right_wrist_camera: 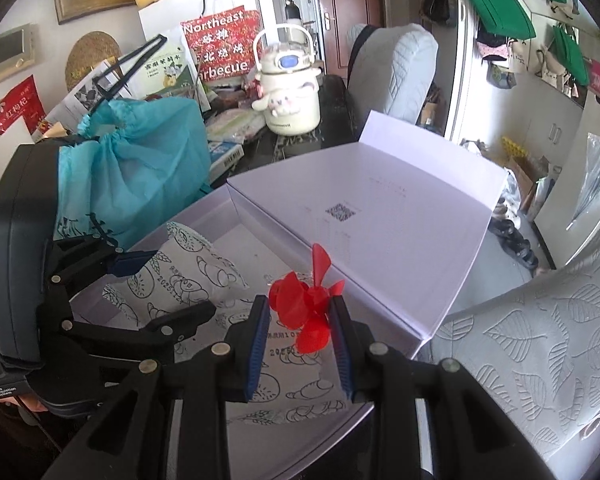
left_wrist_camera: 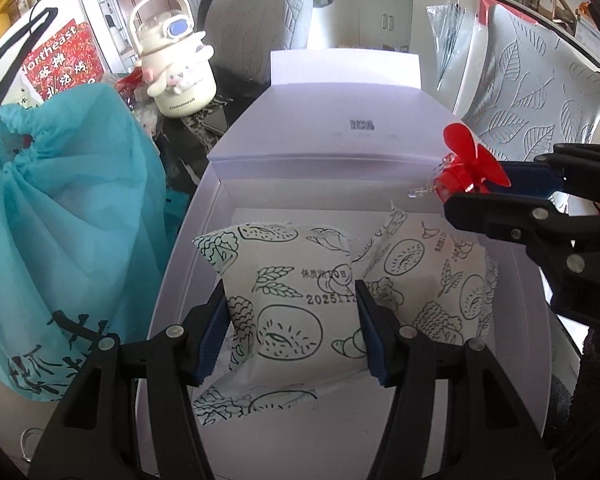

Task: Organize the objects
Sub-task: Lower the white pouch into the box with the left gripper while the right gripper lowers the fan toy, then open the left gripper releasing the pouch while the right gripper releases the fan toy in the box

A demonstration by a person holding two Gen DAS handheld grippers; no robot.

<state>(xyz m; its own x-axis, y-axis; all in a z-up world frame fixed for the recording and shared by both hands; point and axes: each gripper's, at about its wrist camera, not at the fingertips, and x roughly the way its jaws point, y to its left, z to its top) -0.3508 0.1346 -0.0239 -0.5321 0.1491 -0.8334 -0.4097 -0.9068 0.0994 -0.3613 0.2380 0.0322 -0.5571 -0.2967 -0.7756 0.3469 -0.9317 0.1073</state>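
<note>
An open white box (left_wrist_camera: 188, 240) holds two white snack packets printed with line drawings. My left gripper (left_wrist_camera: 290, 328) is shut on the nearer packet (left_wrist_camera: 284, 304), holding it inside the box; it also shows in the right wrist view (right_wrist_camera: 180, 276). The second packet (left_wrist_camera: 432, 280) lies to its right on the box floor. My right gripper (right_wrist_camera: 302, 332) is shut on a small red fan (right_wrist_camera: 304, 308) with red blades, above the box's right side. The fan also shows in the left wrist view (left_wrist_camera: 468, 164), held over the box's far right corner.
The box lid (right_wrist_camera: 380, 216) lies open behind the box. A teal drawstring bag (left_wrist_camera: 52, 216) stands left of the box. A cream kettle-shaped bottle (left_wrist_camera: 176, 68) sits behind it among clutter. A chair with a leaf-pattern cover (right_wrist_camera: 540, 360) is on the right.
</note>
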